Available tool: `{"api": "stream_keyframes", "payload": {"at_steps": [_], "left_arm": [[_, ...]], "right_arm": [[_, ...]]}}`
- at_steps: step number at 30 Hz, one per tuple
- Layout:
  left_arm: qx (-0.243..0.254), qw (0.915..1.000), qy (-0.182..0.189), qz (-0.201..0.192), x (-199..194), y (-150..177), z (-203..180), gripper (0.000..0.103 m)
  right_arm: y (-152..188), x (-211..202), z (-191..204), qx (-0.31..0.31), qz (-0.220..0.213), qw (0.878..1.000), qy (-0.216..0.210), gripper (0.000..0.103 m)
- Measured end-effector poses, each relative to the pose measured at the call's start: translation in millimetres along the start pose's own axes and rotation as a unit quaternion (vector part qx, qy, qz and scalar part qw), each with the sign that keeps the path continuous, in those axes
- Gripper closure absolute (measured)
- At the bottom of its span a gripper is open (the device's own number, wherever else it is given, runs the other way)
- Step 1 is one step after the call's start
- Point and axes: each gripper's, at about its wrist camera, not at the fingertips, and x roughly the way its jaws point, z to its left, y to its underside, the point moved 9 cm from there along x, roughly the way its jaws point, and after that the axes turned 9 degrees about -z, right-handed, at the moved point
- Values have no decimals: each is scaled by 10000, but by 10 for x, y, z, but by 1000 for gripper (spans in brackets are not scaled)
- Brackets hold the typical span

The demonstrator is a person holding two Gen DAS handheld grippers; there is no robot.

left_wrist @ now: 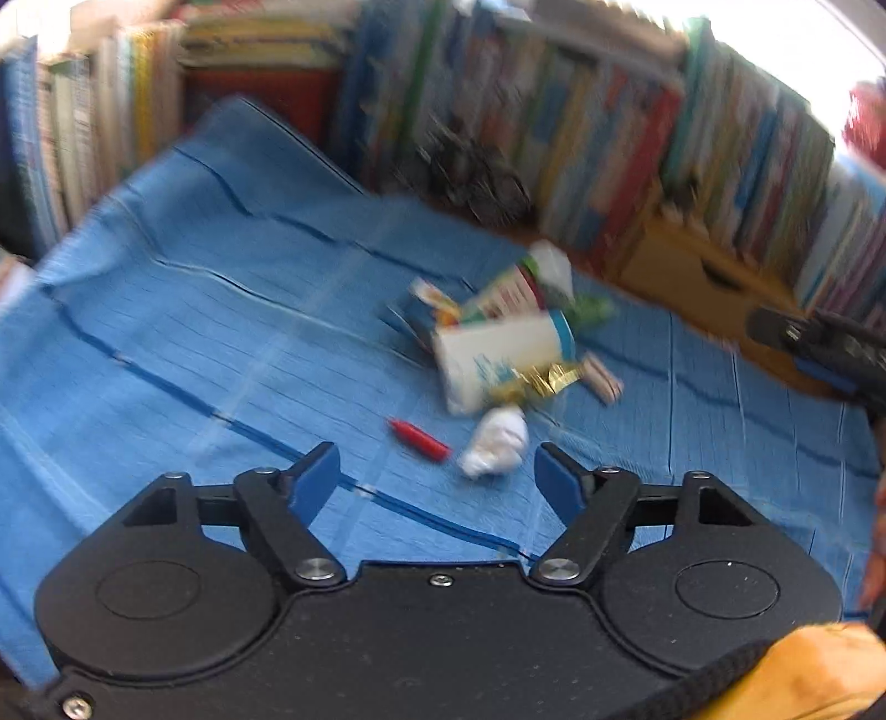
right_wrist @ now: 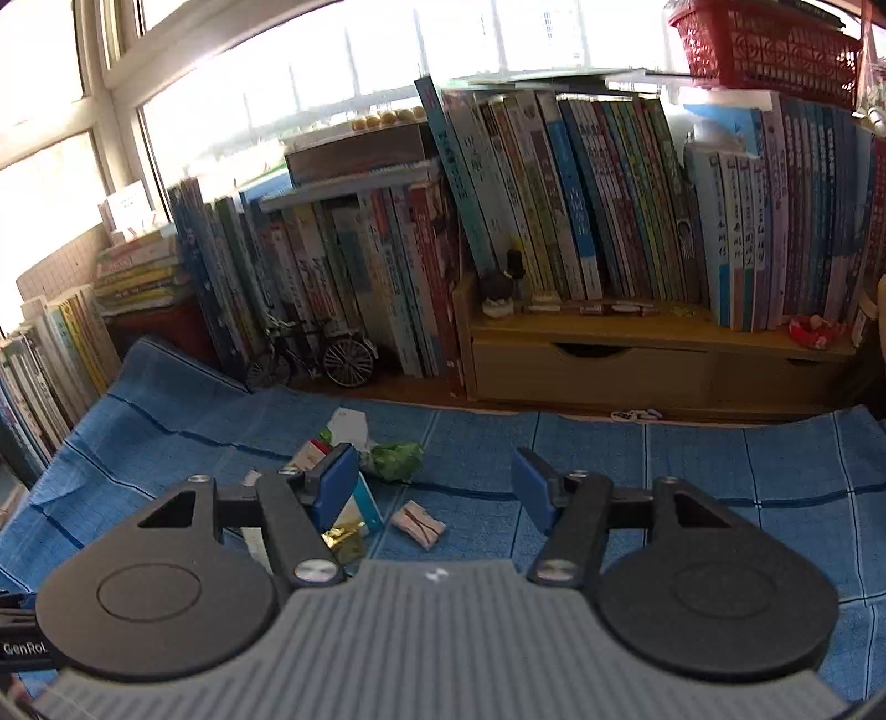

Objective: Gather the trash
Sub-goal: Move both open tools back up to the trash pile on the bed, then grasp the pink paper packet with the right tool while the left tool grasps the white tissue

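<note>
A heap of trash lies on the blue cloth (left_wrist: 166,343): a white carton (left_wrist: 498,349), gold foil (left_wrist: 545,379), a crumpled white tissue (left_wrist: 495,443), a red wrapper (left_wrist: 418,437), a wooden clip-like piece (left_wrist: 603,379) and colourful packets (left_wrist: 498,293). My left gripper (left_wrist: 437,476) hovers open just in front of the tissue and red wrapper, nothing between its blue pads. In the right wrist view my right gripper (right_wrist: 434,479) stands open above the cloth (right_wrist: 692,459); a small pink-white wrapper (right_wrist: 418,523) lies between its fingers' line, a green wrapper (right_wrist: 396,459) beyond, the carton (right_wrist: 365,507) partly behind the left finger.
Rows of upright books (right_wrist: 554,210) line the back and left. A wooden shelf with drawers (right_wrist: 609,371) stands at the back right, a model bicycle (right_wrist: 315,357) in front of the books, a red basket (right_wrist: 769,44) on top. The right gripper's tip (left_wrist: 819,343) shows at the left view's right edge.
</note>
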Motion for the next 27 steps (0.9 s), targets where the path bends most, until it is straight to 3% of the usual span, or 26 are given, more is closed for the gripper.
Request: {"api": "stream_keyframes", "payload": {"at_steps": [5, 9, 12, 16, 23, 25, 27], "left_arm": [[292, 9995, -29, 76, 457, 101, -296, 33], [184, 9998, -21, 82, 739, 100, -392, 35], [0, 9998, 95, 181, 902, 110, -426, 45], [-57, 9989, -43, 472, 1078, 179, -401, 79], [-73, 9993, -156, 345, 999, 148, -364, 81], [-137, 9992, -205, 313, 958, 124, -338, 81], [-202, 9991, -250, 285, 927, 97, -313, 81]], "right_arm": [[278, 424, -144, -182, 410, 9990, -27, 29], [426, 697, -161, -347, 636, 9973, -139, 29], [555, 894, -132, -506, 776, 9954, -264, 29], [729, 1130, -51, -745, 965, 9916, -436, 29], [895, 1372, 122, -990, 1105, 9862, -734, 29], [929, 1407, 161, -1010, 1187, 9845, -808, 36], [934, 1418, 189, -1064, 1181, 9838, -827, 59]]}}
